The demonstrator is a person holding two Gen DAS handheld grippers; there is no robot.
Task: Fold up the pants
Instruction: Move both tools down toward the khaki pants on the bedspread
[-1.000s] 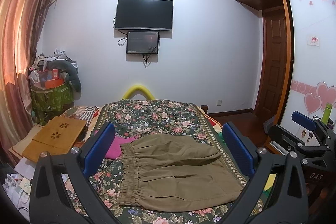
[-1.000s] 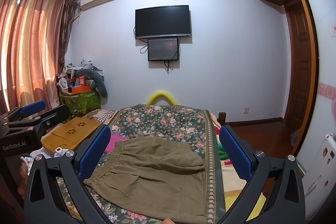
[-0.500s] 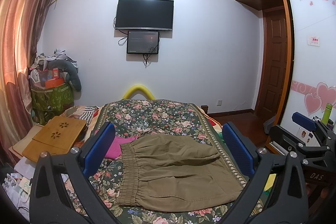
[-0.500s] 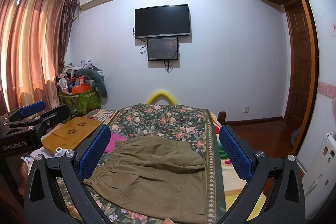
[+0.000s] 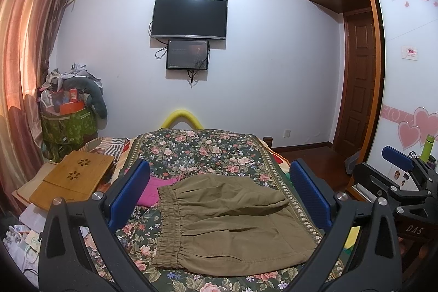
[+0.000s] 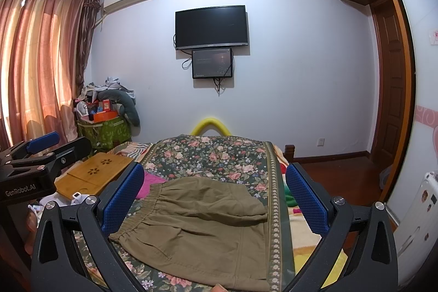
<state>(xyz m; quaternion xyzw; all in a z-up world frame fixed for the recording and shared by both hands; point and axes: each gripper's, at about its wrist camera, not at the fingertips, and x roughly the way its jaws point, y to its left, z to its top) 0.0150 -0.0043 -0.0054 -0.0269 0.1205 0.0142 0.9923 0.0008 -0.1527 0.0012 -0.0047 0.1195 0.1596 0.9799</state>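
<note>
Floral bedspread [image 5: 197, 152] carries the folded olive pants [image 5: 227, 220]. Left gripper [image 5: 219, 196] and right gripper [image 6: 216, 199] hover spread wide, holding nothing. Their bodies read "GenRobot.AI" and "DAS".

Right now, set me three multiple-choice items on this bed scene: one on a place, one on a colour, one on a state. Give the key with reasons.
1. Where does the pink cloth lie?
A. beside the waistband of the pants
B. on the wooden lap desk
C. on the floor by the door

2. What colour are the pants?
A. navy
B. olive-khaki
C. white

3. How do the left gripper and right gripper stand?
A. both shut on the pants
B. one open, one shut
C. both open, holding nothing

Key: 1 A, the pink cloth pokes out by the elastic waistband; 2 B, the fabric is a dull olive-khaki; 3 C, each pair of blue pads is spread wide above the floral blanket.
</note>
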